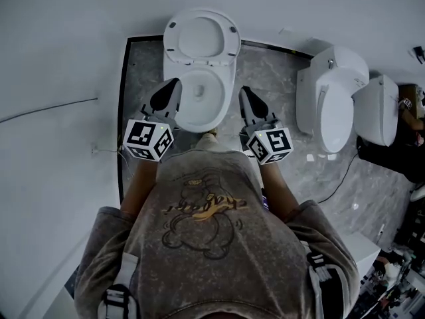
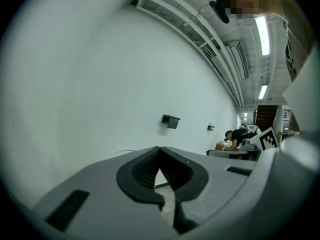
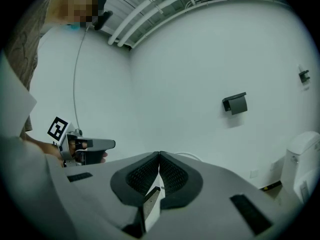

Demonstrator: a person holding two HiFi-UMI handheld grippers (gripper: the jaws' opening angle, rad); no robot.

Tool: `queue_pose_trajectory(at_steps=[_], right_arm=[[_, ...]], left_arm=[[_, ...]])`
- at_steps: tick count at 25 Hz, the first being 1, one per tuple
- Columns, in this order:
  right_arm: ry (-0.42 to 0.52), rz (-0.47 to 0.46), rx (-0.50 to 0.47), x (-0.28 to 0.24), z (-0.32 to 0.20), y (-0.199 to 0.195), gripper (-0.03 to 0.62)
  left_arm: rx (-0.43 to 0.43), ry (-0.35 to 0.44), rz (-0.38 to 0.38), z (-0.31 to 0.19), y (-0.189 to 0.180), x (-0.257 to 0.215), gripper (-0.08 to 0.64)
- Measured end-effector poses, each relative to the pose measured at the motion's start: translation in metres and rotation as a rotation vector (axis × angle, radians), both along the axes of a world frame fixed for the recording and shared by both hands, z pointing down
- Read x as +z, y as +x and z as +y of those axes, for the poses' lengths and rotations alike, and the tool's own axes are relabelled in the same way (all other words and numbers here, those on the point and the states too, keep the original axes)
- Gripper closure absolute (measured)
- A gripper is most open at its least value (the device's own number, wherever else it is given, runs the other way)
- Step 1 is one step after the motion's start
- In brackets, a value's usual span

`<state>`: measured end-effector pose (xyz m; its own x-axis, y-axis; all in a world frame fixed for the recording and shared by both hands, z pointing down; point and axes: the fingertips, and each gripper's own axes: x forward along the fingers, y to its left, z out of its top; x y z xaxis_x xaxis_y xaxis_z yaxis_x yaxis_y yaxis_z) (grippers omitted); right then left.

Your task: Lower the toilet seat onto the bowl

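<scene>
— Where is the toilet seat?
— It stands up behind the bowl. No gripper touches it.
— Are they holding anything?
— No. The left gripper and right gripper are both shut tight and empty. I think it's best to hook the seat's top edge and bring it down slowly, with no bang.

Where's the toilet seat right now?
In the head view it is at top centre: the toilet seat stands raised toward the wall, just beyond the open bowl, left of the other toilet.
</scene>
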<state>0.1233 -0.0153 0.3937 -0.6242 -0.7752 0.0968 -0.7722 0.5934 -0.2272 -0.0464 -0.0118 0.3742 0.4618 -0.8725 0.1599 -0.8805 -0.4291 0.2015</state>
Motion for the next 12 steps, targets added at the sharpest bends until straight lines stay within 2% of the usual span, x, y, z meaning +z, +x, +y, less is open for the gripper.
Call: queue_pose_trajectory(at_steps=[7, 12], right_arm=[[-0.007, 0.003, -0.043, 0.002, -0.048, -0.005, 0.566], [-0.009, -0.002, -0.044, -0.001, -0.065, -0.018, 0.566]], left_arm=[[-0.058, 0.006, -0.009, -0.041, -0.007, -0.006, 0.551], [-0.063, 0.002, -0.024, -0.058, -0.019, -0.007, 0.551]])
